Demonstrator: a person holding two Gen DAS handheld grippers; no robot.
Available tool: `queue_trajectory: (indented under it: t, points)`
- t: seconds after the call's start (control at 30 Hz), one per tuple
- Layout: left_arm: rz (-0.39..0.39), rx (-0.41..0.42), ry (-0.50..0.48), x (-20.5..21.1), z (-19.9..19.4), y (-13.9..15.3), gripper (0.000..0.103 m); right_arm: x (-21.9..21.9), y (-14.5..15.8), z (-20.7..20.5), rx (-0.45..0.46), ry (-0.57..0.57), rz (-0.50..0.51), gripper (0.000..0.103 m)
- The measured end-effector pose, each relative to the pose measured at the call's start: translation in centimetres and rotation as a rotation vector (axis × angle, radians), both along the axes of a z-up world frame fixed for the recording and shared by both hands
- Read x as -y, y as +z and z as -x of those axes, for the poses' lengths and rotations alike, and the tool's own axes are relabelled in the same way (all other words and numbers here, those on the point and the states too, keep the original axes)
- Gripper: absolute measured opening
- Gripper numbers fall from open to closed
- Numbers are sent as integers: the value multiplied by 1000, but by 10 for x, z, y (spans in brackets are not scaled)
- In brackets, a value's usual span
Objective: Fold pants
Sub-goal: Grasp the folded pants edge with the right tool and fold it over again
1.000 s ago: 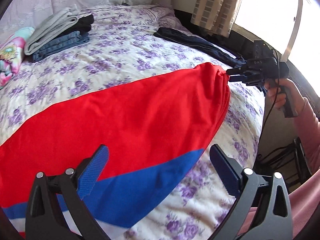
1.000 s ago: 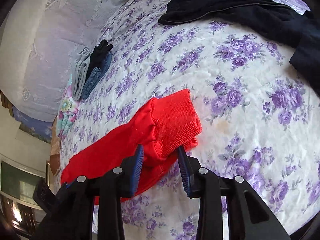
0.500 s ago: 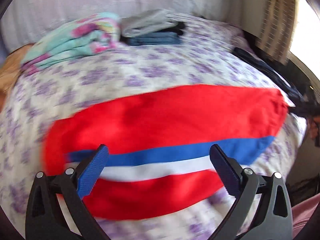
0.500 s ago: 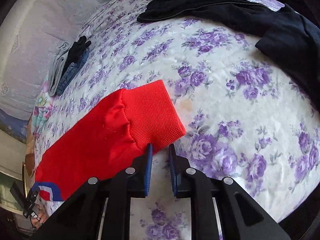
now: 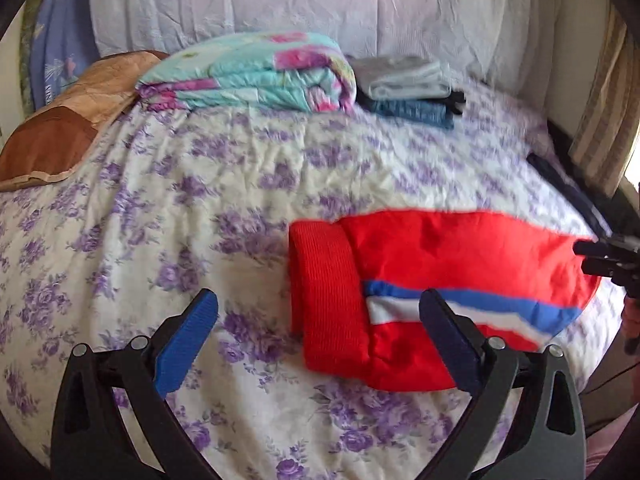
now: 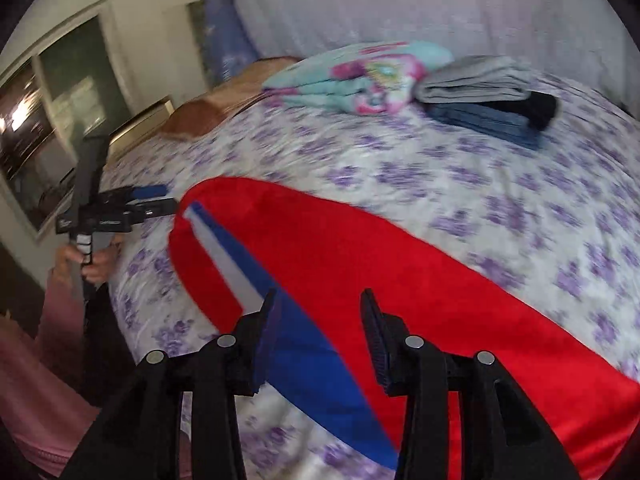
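Observation:
Red pants [image 5: 460, 256] with a blue and white side stripe lie flat on the floral bedspread [image 5: 160, 200]. A ribbed red band [image 5: 328, 300] forms their left end. My left gripper [image 5: 318, 320] hangs wide open over that band, gripping nothing. In the right wrist view the pants [image 6: 380, 264] run from upper left to lower right. My right gripper [image 6: 320, 320] hovers over the blue stripe, its jaws opening and no cloth pinched between them. The left gripper [image 6: 166, 200] shows at the pants' far-left end. The right gripper [image 5: 578, 250] is beside their right end.
At the head of the bed lie a folded teal floral quilt [image 5: 256, 72], a stack of folded grey, blue and black clothes [image 5: 408, 88] and a brown pillow [image 5: 60, 136]. A dark garment [image 5: 560, 176] lies by the striped curtain [image 5: 600, 120]. A pink sleeve [image 6: 60, 360] shows at left.
The right gripper, shut on the ribbed red cuff half a second ago, has let go and swung over the striped part. The left gripper has moved left to the ribbed end.

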State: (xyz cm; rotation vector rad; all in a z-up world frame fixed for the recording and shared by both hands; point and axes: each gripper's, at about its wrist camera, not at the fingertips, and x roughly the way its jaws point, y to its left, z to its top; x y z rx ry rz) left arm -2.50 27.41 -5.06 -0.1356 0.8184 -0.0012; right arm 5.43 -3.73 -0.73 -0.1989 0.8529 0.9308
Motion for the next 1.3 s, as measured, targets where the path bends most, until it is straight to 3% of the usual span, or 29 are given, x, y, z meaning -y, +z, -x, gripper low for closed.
queue_trajectory:
  t: [0.1,0.23,0.33,0.43,0.5,0.6,0.7,0.8,0.9,0.97,1.13,1.3]
  points:
    - [17,-56,-62,5,-12,-15,99,-32,0,-13,29,65,26,41]
    - [143,4,-206,1,-14,-6,99,-25,10,-65,10,23,33,52]
    - [249,65,-285,-9,-21,2,99,-12,-2,-109,-91,43,49,57]
    - [328,88,-305,-19,-32,0,98,-10,-26,-136,-214,68,94,57]
    - [380,88,-305,-26,-38,-8,99,-16,-40,-138,-325,152,111,57]
    - [445,68,-303,-35,-48,-18,98,-25,-37,-123,-347,335,134,58]
    - [458,64,-299,-39,-51,-23,98,-29,-29,-110,-364,482,110,58]
    - [441,60,-310,-34,-53,-24,99,-32,-33,-113,-355,477,152,59]
    - [419,61,-327,-29,-52,-24,99,-33,-53,-127,-437,444,188,60]
    - [404,65,-334,-26,-51,-23,99,-35,-70,-130,-548,472,192,63]
    - [404,55,-321,-27,-52,-26,98,-51,-80,-126,-710,569,1,67]
    - [398,61,-303,-30,-52,-25,98,-55,-77,-141,-628,471,-163,68]
